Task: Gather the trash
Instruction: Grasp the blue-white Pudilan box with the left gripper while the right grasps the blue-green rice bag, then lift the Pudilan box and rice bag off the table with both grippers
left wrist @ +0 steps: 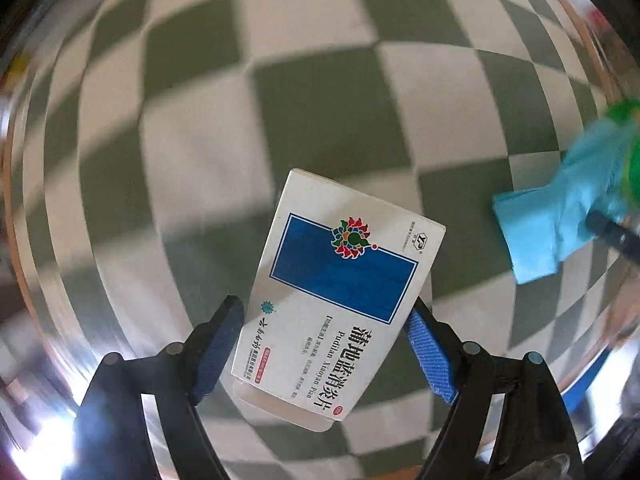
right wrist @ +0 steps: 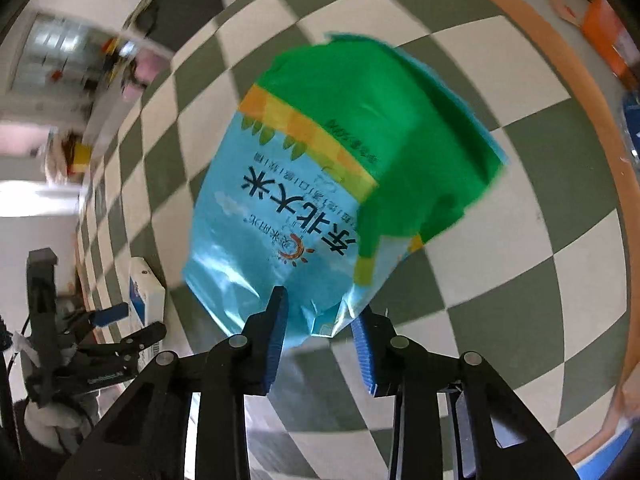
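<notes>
Left hand-held gripper [left wrist: 326, 346] clamps medicine box [left wrist: 340, 304] across width: light, stiff card. Right hand-held gripper [right wrist: 320, 332] pinches rice bag [right wrist: 320, 184] at bottom edge: limp, slippery film.

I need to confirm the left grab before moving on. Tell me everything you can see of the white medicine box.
The medicine box is a flat white cardboard carton with a blue rectangle, a red-green flower logo and black Chinese lettering on its face. It looks intact, its end flap closed. It sits tilted between the blue pads of the left gripper, which press on its long edges, lifted clear of the green-and-white checked cloth. Nothing else touches it.
</notes>
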